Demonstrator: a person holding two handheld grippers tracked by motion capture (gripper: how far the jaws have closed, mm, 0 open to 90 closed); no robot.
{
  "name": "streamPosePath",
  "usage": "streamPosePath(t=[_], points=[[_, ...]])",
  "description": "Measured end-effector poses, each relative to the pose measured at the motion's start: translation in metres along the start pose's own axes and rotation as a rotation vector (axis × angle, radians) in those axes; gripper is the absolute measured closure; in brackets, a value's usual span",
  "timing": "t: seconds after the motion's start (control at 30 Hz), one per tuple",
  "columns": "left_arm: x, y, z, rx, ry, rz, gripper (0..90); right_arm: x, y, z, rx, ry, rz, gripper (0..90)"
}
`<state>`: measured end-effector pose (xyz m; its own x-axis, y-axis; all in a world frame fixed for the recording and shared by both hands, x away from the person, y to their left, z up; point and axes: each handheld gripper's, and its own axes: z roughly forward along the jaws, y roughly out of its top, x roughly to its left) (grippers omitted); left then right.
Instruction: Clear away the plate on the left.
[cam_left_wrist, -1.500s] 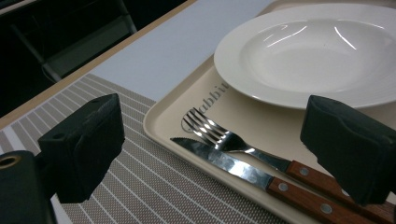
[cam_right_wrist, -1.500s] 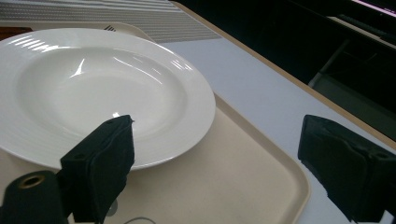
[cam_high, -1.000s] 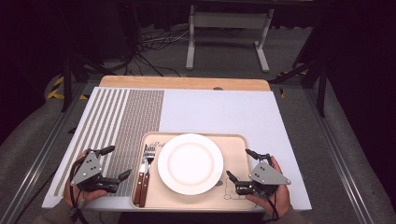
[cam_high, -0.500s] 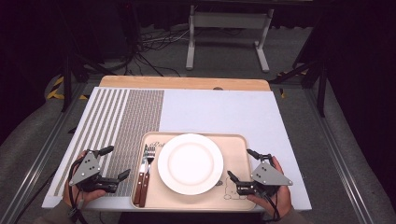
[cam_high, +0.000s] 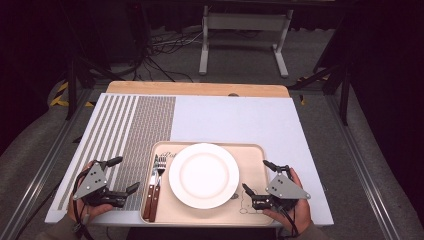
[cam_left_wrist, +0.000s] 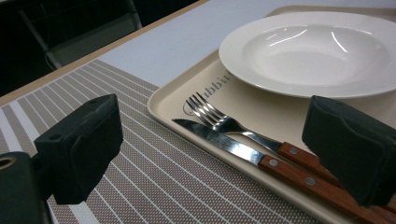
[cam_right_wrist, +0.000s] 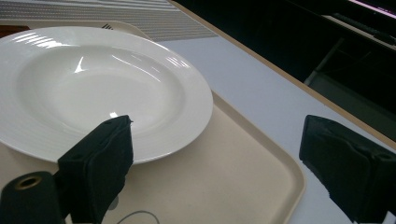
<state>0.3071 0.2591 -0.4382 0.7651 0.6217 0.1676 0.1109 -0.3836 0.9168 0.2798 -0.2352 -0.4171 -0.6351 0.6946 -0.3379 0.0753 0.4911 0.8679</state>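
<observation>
A beige tray (cam_high: 252, 212) sits at the near edge of the table, resting partly on a white mat (cam_high: 235, 120) and partly on a striped placemat (cam_high: 125, 135) to its left. On the tray lies a white plate (cam_high: 203, 175), roughly in the middle, empty and flat. Just to the left of the plate, inside the tray, a fork (cam_high: 159, 180) and a knife (cam_high: 150, 192) lie side by side with their wooden handles toward the person and their metal ends pointing away; the knife is the one nearer the tray's left rim. The left gripper (cam_high: 122, 175) is held in the person's left hand (cam_high: 87, 207) over the striped placemat, just beside the tray's left rim, and its jaws stand wide apart with nothing between them. In the left gripper view the jaws frame the knife (cam_left_wrist: 224, 147) and fork (cam_left_wrist: 233, 126), with the plate (cam_left_wrist: 317, 51) beyond them on the tray (cam_left_wrist: 173, 100). The right gripper (cam_high: 256, 176) is held in the right hand (cam_high: 292, 210) at the tray's right end, one jaw over the tray and the other near its right rim, also spread apart and holding nothing. In the right gripper view the plate (cam_right_wrist: 93, 88) lies close ahead of the left-hand jaw, not touched by it, with the tray's rim (cam_right_wrist: 285, 172) between the jaws.
</observation>
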Motion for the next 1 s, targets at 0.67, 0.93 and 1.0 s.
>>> streamPosePath(t=[0.67, 0.93, 1.0], points=[[0.0012, 0.0011, 0.0036, 0.016, 0.010, 0.008, 6.0, -0.0022, -0.0027, 0.0005, 0.008, -0.005, -0.001, 11.2], [0.0025, 0.0000, 0.0051, 0.021, 0.012, 0.000, 6.0, -0.0071, -0.0046, 0.0003, 0.003, -0.017, 0.028, 11.2], [0.0027, 0.0001, 0.0053, 0.025, 0.016, -0.002, 6.1, -0.0079, -0.0048, 0.0003, 0.002, -0.019, 0.032, 11.3]])
